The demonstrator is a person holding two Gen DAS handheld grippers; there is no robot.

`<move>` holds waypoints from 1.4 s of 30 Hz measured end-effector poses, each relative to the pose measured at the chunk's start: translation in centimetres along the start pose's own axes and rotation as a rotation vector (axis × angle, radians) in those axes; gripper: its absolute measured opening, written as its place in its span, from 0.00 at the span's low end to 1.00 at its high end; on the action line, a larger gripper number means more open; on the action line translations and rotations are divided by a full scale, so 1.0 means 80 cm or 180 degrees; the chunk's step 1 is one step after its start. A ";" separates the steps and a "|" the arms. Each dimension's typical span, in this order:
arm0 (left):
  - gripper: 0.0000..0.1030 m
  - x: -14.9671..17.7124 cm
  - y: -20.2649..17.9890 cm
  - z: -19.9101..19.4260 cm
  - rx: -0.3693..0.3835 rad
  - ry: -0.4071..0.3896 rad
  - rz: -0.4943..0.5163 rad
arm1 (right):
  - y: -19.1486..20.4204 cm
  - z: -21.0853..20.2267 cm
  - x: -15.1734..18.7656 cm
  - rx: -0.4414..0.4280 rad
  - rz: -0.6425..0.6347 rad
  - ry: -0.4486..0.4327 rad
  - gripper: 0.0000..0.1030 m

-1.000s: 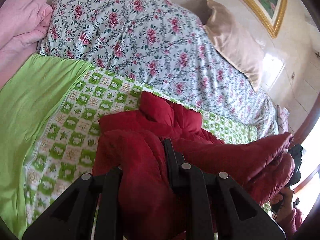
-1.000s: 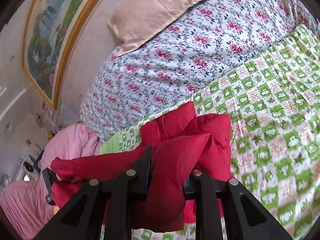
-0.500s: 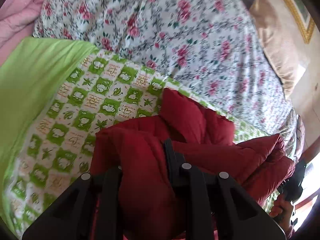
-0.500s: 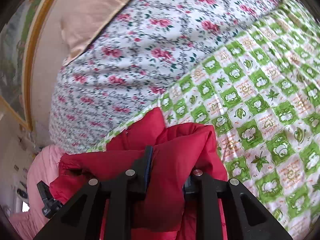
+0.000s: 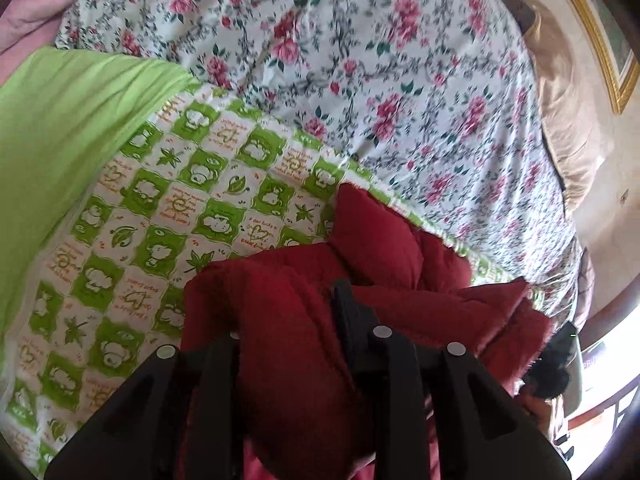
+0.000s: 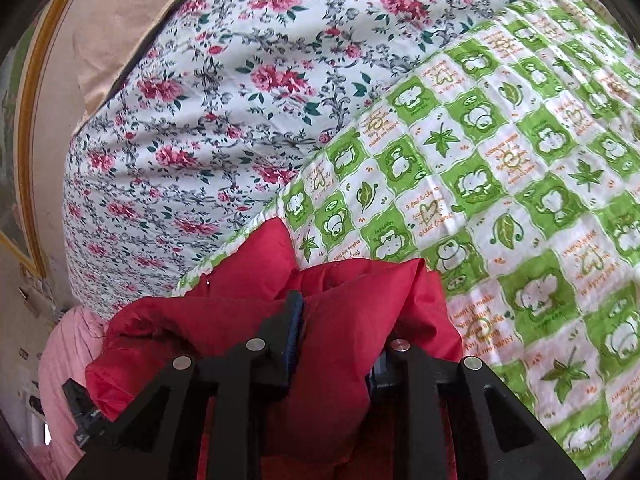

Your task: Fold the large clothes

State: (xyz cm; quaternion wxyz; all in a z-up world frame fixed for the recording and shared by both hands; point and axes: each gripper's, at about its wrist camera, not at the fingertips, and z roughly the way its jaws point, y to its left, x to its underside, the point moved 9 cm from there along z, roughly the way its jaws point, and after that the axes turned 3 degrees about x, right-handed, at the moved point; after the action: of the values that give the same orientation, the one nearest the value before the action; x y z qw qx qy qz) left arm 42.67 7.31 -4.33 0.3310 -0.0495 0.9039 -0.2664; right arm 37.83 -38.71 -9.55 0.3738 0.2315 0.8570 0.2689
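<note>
A puffy red jacket (image 5: 376,240) is bunched up, its far end lying on the green checked quilt (image 5: 208,184). My left gripper (image 5: 288,312) has a thick fold of it between its fingers. The jaws are opening, and the pads still touch the cloth. The left finger is hidden under the fold. In the right wrist view the same red jacket (image 6: 260,264) fills my right gripper (image 6: 340,320), whose jaws are also opening around the fold. The jacket stretches between both grippers.
A floral sheet (image 5: 380,80) covers the bed beyond the quilt (image 6: 500,160). A plain green cloth (image 5: 60,120) lies to the left, with a pink blanket (image 6: 68,360) beside the bed. A beige pillow (image 5: 560,100) and a gold-framed picture (image 5: 600,40) are at the head wall.
Both grippers have come down and forward over the bed with the jacket. The quilt looks closer, and the jacket's far end now lies on it.
</note>
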 end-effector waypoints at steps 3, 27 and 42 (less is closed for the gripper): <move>0.31 -0.007 -0.014 -0.033 0.0113 -0.0137 0.0029 | 0.004 0.013 0.001 0.0110 -0.0151 -0.0002 0.24; 0.49 0.188 -0.196 0.058 0.0174 0.0723 0.1392 | 0.047 -0.009 -0.030 0.0037 -0.0209 -0.0017 0.45; 0.49 0.140 -0.160 0.058 -0.0140 0.0605 0.1415 | 0.176 -0.025 0.114 0.0026 -0.2161 0.0270 0.71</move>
State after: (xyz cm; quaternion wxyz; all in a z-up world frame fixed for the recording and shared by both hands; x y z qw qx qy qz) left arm 35.76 -8.68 -7.11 0.2938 0.1688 0.9252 -0.1707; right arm 33.51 -23.29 -4.17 0.4051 -0.0768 0.9010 0.1350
